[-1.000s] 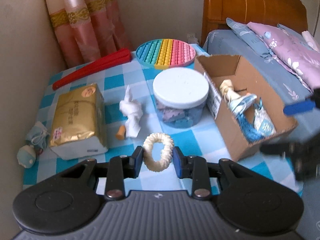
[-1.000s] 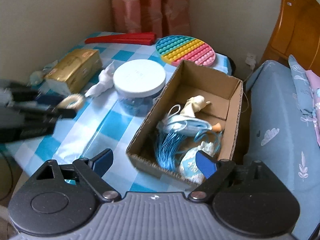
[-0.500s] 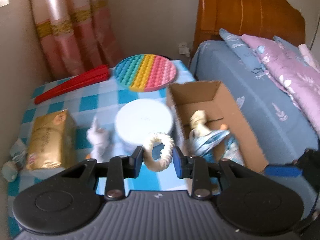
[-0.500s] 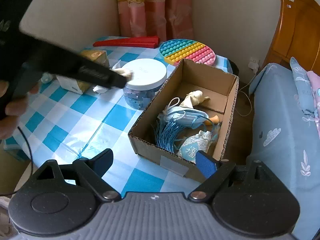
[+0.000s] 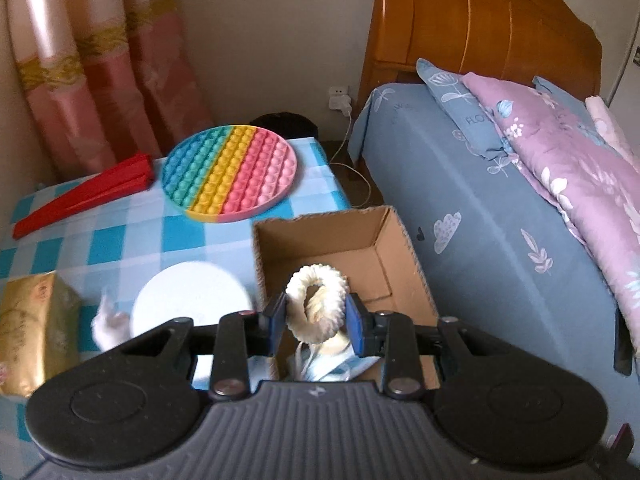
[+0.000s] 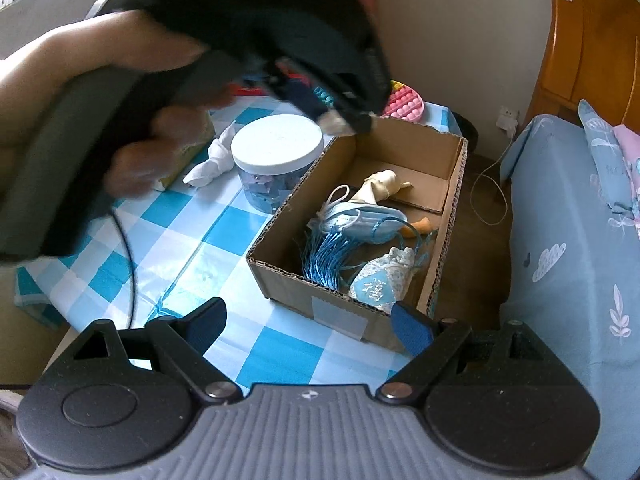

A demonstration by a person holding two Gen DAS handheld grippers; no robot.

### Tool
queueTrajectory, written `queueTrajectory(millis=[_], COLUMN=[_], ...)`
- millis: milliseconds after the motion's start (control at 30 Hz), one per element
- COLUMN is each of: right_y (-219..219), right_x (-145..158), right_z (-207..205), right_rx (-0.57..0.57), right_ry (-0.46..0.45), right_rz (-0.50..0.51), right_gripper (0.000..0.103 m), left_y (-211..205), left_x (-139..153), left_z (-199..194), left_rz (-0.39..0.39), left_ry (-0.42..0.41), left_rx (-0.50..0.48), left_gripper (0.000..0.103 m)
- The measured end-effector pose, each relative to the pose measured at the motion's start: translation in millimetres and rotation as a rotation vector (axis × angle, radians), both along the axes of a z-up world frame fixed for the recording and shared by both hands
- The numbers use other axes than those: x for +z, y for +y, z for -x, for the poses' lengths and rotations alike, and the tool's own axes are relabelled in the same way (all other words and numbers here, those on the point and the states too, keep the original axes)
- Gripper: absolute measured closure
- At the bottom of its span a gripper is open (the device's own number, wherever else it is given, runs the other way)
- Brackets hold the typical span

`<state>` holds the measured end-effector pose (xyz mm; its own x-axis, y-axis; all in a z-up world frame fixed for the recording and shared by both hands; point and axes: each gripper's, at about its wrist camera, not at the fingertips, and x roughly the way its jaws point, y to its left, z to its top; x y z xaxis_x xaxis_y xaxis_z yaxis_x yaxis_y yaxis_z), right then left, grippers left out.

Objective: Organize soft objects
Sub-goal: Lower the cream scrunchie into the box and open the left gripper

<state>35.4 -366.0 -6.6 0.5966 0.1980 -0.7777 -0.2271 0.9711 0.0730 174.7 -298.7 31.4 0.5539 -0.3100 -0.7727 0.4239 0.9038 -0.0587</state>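
The left gripper (image 5: 316, 318) is pinching a cream fuzzy ring (image 5: 316, 308), its blue pads pressing on either side of the loop, in the lower middle of the left wrist view. The ring is hanging above the open cardboard box (image 5: 404, 240), which sits at the centre of that frame with its far end bare. In the right wrist view the same tool is crossing the upper left of the frame, blurred, with the person's hand (image 6: 160, 148) wrapped round its handle and its tip over the box's far left corner.

The step in hand looks like carrying the ring to the box, where other soft things are already lying: a face mask (image 6: 360, 216), a blue tassel (image 6: 324, 256) and a small patterned pouch (image 6: 380, 280). The right gripper (image 6: 308, 324) is standing wide with nothing between its pads, low in its own frame, near the box's front edge.

The next move probably calls for lowering the ring inside the walls, then easing the pads apart so it drops clear. A white cloth scrap (image 6: 210, 162) is lying left of the white-lidded jar (image 6: 278, 144) on the checked tablecloth (image 6: 180, 248) and likely wants collecting afterwards.
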Motion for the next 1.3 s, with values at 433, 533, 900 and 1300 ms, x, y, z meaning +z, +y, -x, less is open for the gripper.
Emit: queueTrajectory(millis=[433,533,900,1300], right_y=[-5.9,-3.9,12.0,44.6], right_x=[0.4,1.0,12.6,12.7], right_z=[-2.0,-0.3,15.0,19.4], right_rx=[-0.02,-0.026,-0.047,-0.099], right_ry=[0.003,0.006,-0.011,-0.01], right_rz=[-0.012,-0.011,-0.004,-0.041], right_gripper=[0.002,0.002,0.0,0.0], left_y=[-7.5,-0.2,43.5,134.2], left_x=[-15.6,-9.2,18.9,18.7], left_z=[-22.7,-16.5,29.2,83.7], left_rz=[0.02,0.029,0.0,-0.062], left_ry=[0.031,0.021,-0.123,-0.285], left_rx=[0.065,0.068,0.109,0.252], left_gripper=[0.021,0.014,0.008,0.002])
